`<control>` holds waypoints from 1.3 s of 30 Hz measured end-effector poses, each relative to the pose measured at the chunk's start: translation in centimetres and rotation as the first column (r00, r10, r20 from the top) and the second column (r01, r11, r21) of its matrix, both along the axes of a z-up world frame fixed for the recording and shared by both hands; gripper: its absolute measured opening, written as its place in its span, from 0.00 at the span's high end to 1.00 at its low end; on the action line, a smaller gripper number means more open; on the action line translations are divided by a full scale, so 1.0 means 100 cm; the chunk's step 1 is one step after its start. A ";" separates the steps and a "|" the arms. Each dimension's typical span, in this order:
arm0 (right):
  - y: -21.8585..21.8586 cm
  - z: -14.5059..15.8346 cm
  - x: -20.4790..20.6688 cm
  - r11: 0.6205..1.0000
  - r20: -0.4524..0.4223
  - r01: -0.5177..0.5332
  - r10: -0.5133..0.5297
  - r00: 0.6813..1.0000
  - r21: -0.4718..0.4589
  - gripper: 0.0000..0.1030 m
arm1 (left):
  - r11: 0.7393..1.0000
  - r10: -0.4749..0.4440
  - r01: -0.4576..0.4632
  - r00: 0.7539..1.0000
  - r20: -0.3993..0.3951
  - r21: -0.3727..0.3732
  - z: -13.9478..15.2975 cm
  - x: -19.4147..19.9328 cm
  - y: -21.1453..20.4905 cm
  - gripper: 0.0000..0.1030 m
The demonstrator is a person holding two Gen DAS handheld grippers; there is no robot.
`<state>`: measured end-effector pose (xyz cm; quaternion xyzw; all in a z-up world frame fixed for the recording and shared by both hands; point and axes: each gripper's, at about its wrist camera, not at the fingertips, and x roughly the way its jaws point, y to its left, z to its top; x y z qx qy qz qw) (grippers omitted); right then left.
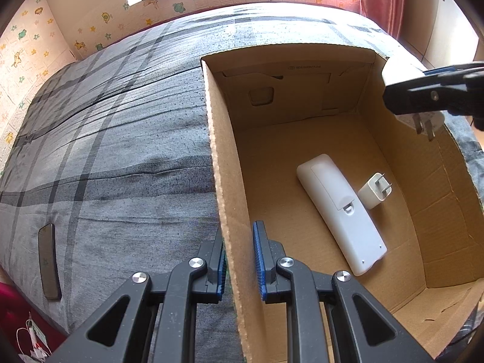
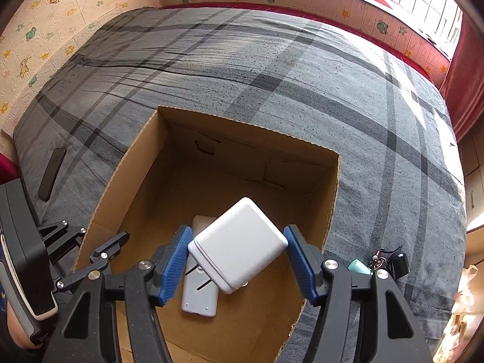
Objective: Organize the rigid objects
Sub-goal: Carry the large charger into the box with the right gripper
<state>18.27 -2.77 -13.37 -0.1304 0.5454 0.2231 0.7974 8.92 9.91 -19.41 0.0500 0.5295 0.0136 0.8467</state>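
The cardboard box [image 1: 390, 157] is plain brown corrugated board, matt and slightly fibrous, its cut rim rough and wavy. Inside, the remote control [image 1: 341, 211] is smooth white plastic with a soft sheen, and the small charger [image 1: 373, 193] beside it is glossy white plastic with bare metal prongs. The large white adapter [image 2: 239, 245] looks like satin-smooth plastic, faintly reflective. The bedsheet [image 2: 272, 75] is woven cloth, matt grey plaid, creased in places. The phone [image 1: 48, 261] on it shows a dark glossy face. Both grippers are matt black plastic with shiny metal rivets and ribbed blue rubbery pads [image 2: 177, 260].
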 end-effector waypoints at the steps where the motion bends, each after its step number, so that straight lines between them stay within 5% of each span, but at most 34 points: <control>1: 0.003 -0.004 0.002 1.000 -0.006 -0.004 0.004 1.000 -0.005 0.35 | 1.000 0.000 0.000 1.000 0.000 -0.001 0.000 0.000 0.000 0.83; 25: 0.044 -0.084 0.034 0.985 -0.107 -0.041 0.023 0.994 -0.170 0.35 | 1.000 0.000 0.000 1.000 -0.003 -0.002 0.001 0.000 -0.001 0.83; 39: 0.045 -0.087 0.043 0.986 -0.114 -0.032 0.014 0.993 -0.162 0.34 | 1.000 0.002 -0.002 1.000 -0.003 -0.005 0.001 0.000 0.000 0.83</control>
